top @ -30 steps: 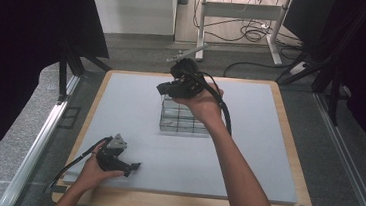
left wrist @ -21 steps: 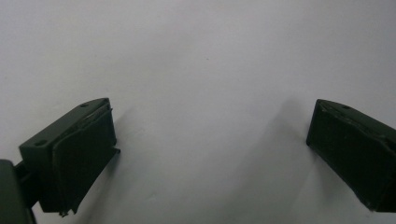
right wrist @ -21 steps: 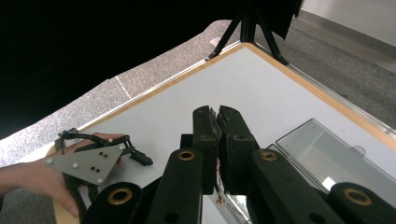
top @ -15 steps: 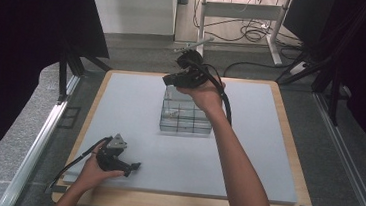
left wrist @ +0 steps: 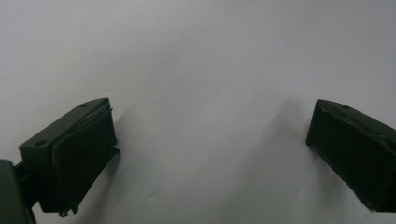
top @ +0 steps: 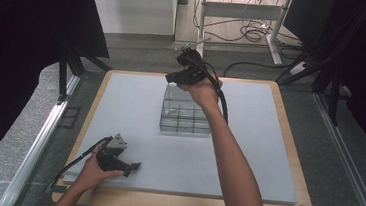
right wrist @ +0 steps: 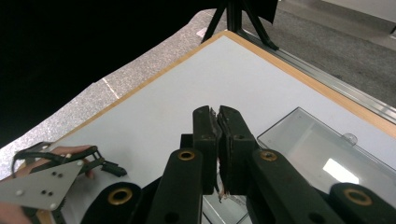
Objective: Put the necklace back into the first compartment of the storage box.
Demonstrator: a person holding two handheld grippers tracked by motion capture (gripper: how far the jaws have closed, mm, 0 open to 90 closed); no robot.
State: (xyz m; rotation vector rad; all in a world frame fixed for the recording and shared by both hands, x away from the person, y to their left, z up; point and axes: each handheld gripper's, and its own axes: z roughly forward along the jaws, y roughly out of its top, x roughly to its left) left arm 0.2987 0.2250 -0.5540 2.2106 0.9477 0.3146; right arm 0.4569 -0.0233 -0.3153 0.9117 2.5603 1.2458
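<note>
Clear compartment box on table, contents indistinct.

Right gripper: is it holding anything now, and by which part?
Cannot tell. The right gripper has its jaws pressed together above the clear box; whether something thin sits between them is not visible.

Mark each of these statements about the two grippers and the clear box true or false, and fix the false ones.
1. The left gripper has its jaws wide apart. True.
2. The right gripper is open. False: its jaws are pressed together.
3. The clear box sits at the table's near left corner. False: it sits around the middle of the table, toward the far side.
4. The left gripper rests low at the near left of the table. True.
5. The box's lid is open. True.
</note>
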